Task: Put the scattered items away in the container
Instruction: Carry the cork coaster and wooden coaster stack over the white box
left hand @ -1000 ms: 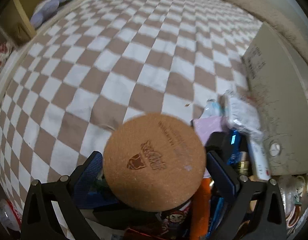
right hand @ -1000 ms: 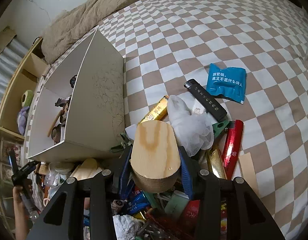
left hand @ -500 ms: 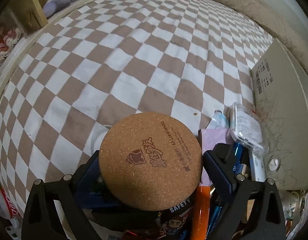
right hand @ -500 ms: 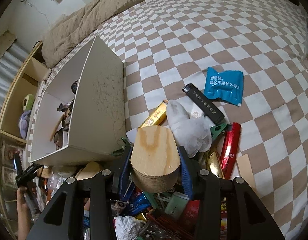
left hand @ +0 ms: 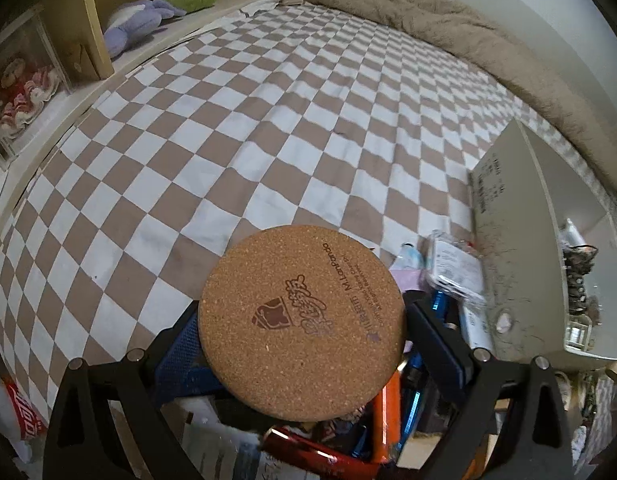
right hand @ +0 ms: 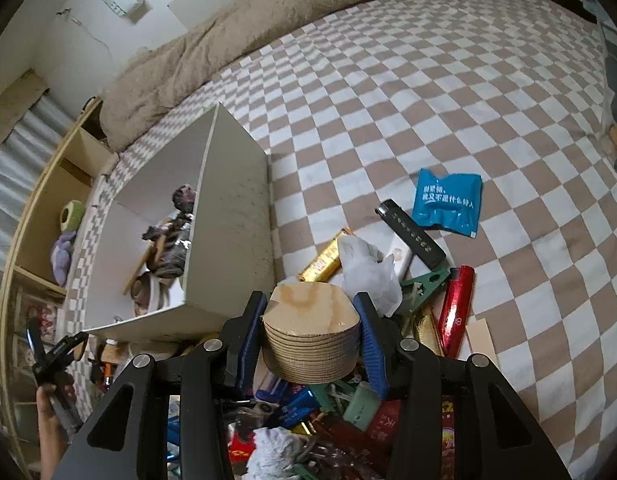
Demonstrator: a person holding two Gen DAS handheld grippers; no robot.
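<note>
Bed (left hand: 236, 128) with brown-and-white checked cover fills both views; beige blanket (right hand: 268, 12) at 12 o'clock, wooden shelf (left hand: 88, 20) with plush toys at 10 o'clock. Left gripper (left hand: 302, 334) fingers pinch a round cork coaster (left hand: 302, 316). Right gripper (right hand: 310, 334) fingers pinch a stack of wooden discs (right hand: 308, 336). White container (right hand: 228, 220) lies at 10 o'clock of right gripper; loose clutter (right hand: 424, 264) lies at 2 o'clock on the bed.

Clamped across the left gripper (left hand: 304, 330): a round cork coaster (left hand: 302, 316), lifted over clutter, left of the white box (left hand: 520, 240), above the checked bedcover (left hand: 268, 128)
</note>
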